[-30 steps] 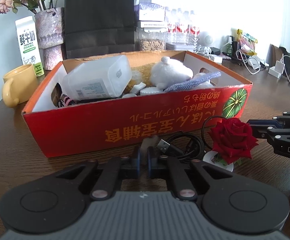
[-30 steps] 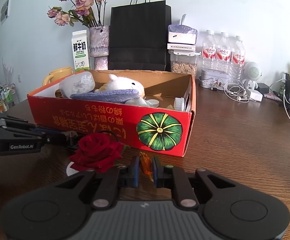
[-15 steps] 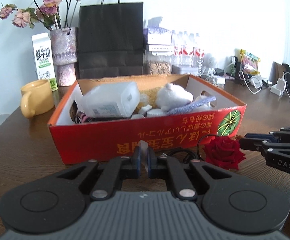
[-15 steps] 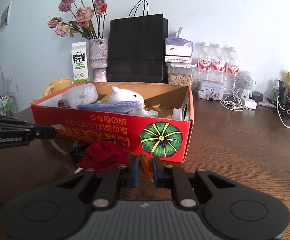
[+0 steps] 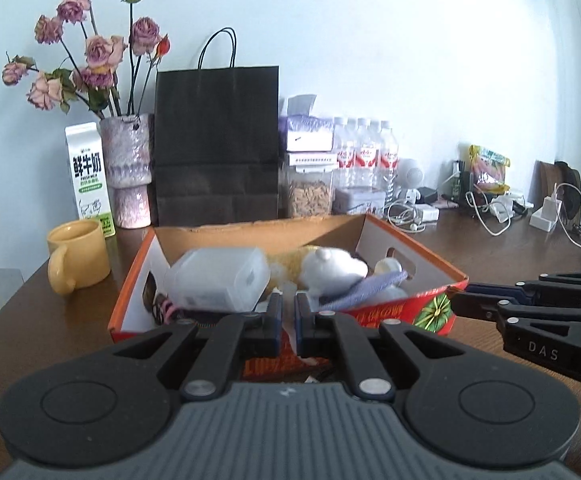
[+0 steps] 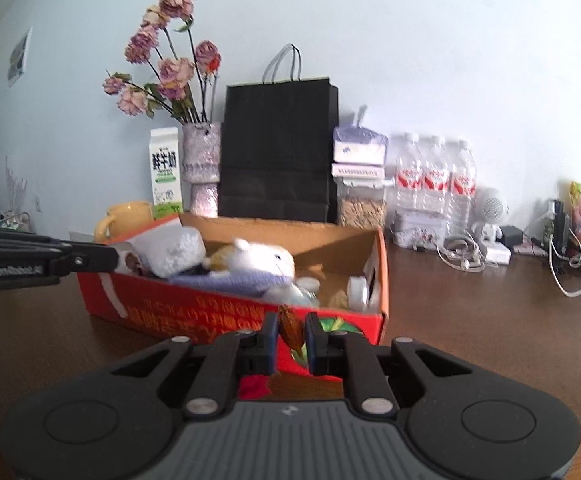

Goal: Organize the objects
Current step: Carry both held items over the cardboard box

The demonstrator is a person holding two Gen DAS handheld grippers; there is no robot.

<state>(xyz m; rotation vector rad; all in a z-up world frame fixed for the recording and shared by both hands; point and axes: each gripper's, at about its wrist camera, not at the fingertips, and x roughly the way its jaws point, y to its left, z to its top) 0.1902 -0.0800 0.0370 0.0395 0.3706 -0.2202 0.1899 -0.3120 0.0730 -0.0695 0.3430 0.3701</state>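
A red cardboard box [image 5: 394,312] [image 6: 218,312] on the brown table holds a clear plastic container [image 5: 218,280], a white plush toy [image 5: 330,268] [image 6: 262,260], a lilac cloth [image 6: 234,280] and small items. My left gripper [image 5: 286,320] is shut on a small pale white piece, raised in front of the box's near wall. My right gripper [image 6: 291,332] is shut on a small orange-brown object [image 6: 290,330], raised before the box's near right corner. A red rose [image 6: 254,386] shows only as a sliver below the right fingers.
Behind the box stand a yellow mug [image 5: 76,256], a milk carton [image 5: 88,176], a vase of dried roses [image 5: 126,168], a black paper bag [image 5: 216,144], a snack jar [image 5: 308,196], water bottles [image 6: 434,176] and tangled cables [image 5: 490,216] at the right.
Both grippers have risen and pulled back, each still shut on its small item. The rose and black cable on the table have dropped almost out of view.
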